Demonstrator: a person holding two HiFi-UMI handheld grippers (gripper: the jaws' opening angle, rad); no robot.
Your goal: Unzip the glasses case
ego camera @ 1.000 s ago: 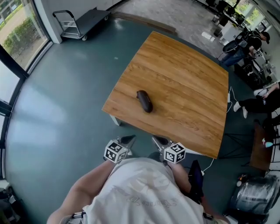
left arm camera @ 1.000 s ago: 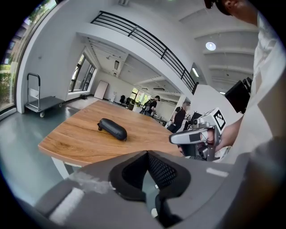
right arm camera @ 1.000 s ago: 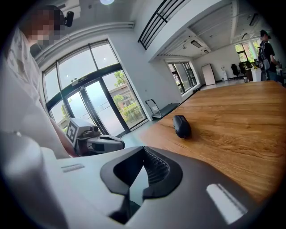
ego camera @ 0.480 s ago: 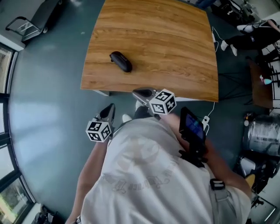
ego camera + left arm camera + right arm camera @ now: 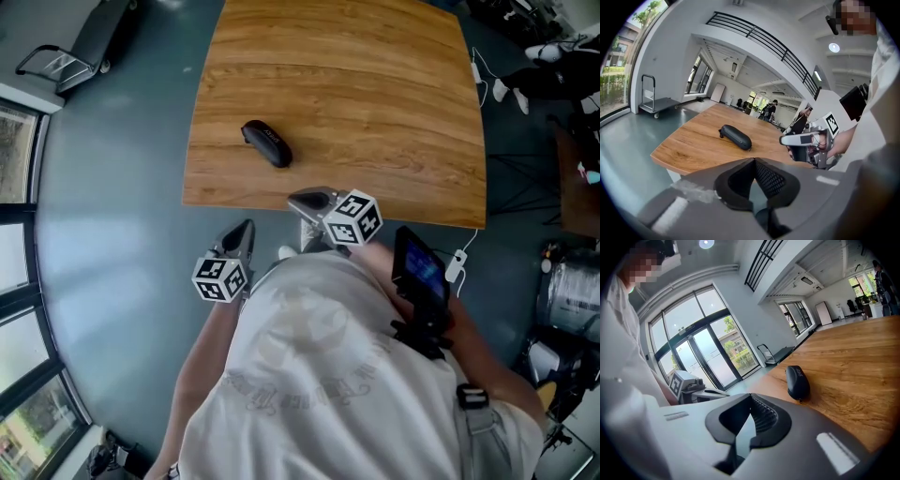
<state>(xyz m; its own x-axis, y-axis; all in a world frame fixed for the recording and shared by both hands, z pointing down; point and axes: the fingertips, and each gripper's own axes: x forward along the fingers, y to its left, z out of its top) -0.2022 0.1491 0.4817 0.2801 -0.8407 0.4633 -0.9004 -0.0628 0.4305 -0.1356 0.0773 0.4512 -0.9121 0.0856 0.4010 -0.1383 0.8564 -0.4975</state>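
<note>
Glasses case (image 5: 266, 143) closed, lying toward one corner of the wooden counter (image 5: 375, 94); grey-blue floor (image 5: 112, 187) around. Left gripper (image 5: 246, 228) and right gripper (image 5: 309, 199) short of case, jaws together, empty

The black, oblong, rounded hard-shell glasses case (image 5: 267, 143) (image 5: 735, 137) (image 5: 797, 382) lies closed on its flat side on the light brown wooden counter (image 5: 375, 94). It sits alone near the counter's near left corner, long axis slanted to the front edge. Small pale lettering marks its top.
</note>
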